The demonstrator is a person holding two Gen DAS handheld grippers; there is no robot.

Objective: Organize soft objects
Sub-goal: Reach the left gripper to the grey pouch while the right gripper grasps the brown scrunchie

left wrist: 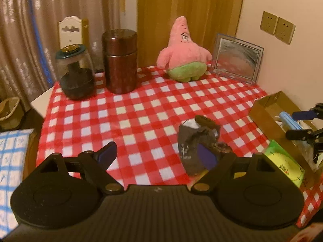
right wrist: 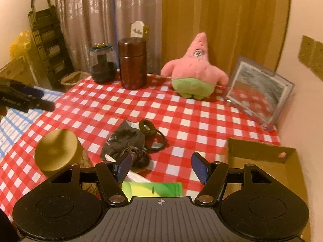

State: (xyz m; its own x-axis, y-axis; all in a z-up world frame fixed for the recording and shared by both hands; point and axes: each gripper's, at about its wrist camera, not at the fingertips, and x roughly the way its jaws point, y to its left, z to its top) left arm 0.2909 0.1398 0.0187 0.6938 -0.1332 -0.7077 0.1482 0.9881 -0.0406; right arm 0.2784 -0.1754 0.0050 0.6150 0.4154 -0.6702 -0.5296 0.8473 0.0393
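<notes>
A dark grey fabric pouch (left wrist: 191, 143) (right wrist: 123, 139) lies crumpled on the red-checked tablecloth (left wrist: 141, 109). Beside it are a brown scrunchie (right wrist: 146, 128), a black hair band (right wrist: 159, 142) and a second brown scrunchie (right wrist: 139, 158). At the back sits a pink starfish plush (left wrist: 183, 54) (right wrist: 195, 68) with green shorts. My left gripper (left wrist: 157, 155) is open and empty, its right finger just in front of the pouch. My right gripper (right wrist: 161, 166) is also open and empty, with the pouch and scrunchie by its left finger.
An open cardboard box (right wrist: 262, 155) (left wrist: 268, 119) stands at the right edge. A green-yellow packet (right wrist: 153, 188) and a tan-lidded container (right wrist: 56, 151) are near. At the back stand a brown canister (left wrist: 120, 62), a glass jar (left wrist: 75, 74) and a framed mirror (left wrist: 236, 58).
</notes>
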